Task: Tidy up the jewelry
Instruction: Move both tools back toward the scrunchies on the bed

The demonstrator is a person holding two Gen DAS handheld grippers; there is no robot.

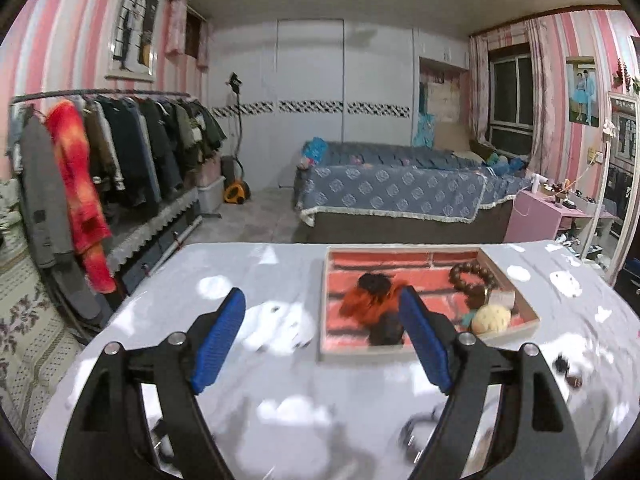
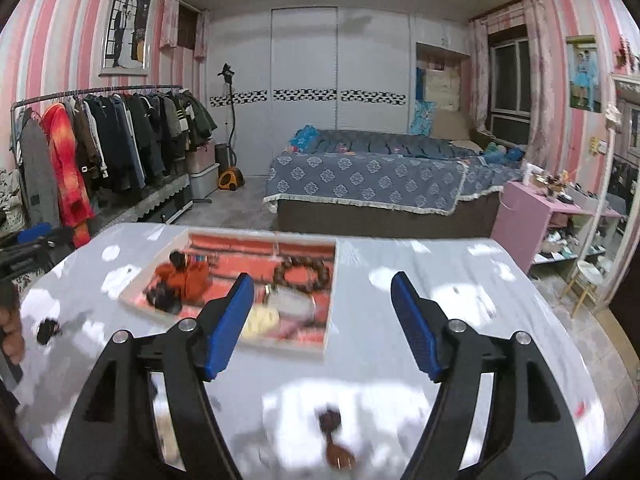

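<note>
Pink-striped bedroom behind, and I'm holding both fingers, left (image 1: 322,312) and right (image 2: 322,300), spread wide and empty over the counter (image 1: 240,360), tray (image 1: 400,354) of bracelets sitting ahead.

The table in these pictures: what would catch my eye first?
Probably the shallow tray with its red brick-pattern floor, mid-table, holding a fluffy orange hair tie, a brown bead bracelet and a cream ball. In front, each camera shows open blue-padded jaws of the left gripper and right gripper, holding nothing.
</note>
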